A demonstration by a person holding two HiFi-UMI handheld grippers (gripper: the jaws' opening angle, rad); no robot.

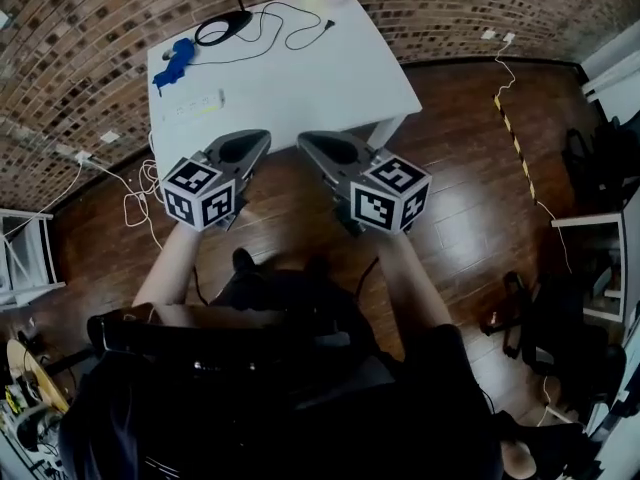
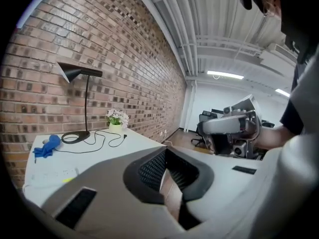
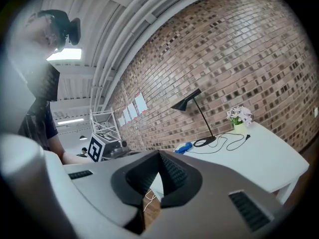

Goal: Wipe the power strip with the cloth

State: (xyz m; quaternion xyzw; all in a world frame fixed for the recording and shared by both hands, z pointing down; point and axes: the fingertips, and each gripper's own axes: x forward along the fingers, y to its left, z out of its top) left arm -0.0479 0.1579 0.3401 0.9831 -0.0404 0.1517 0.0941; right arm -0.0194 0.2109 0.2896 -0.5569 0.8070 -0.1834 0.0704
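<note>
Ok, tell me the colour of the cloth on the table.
Blue. The cloth shows best in the head view.

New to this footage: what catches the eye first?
The left gripper and right gripper hang shut and empty, side by side before a white table at a brick wall. On its left end sit a blue cloth, a white power strip and a black lamp.

Brick wall (image 1: 90, 38) at our twelve o'clock, white table (image 1: 330, 78) before it, wooden floor (image 1: 470, 168), shelf rack (image 1: 25, 253) at nine o'clock.
</note>
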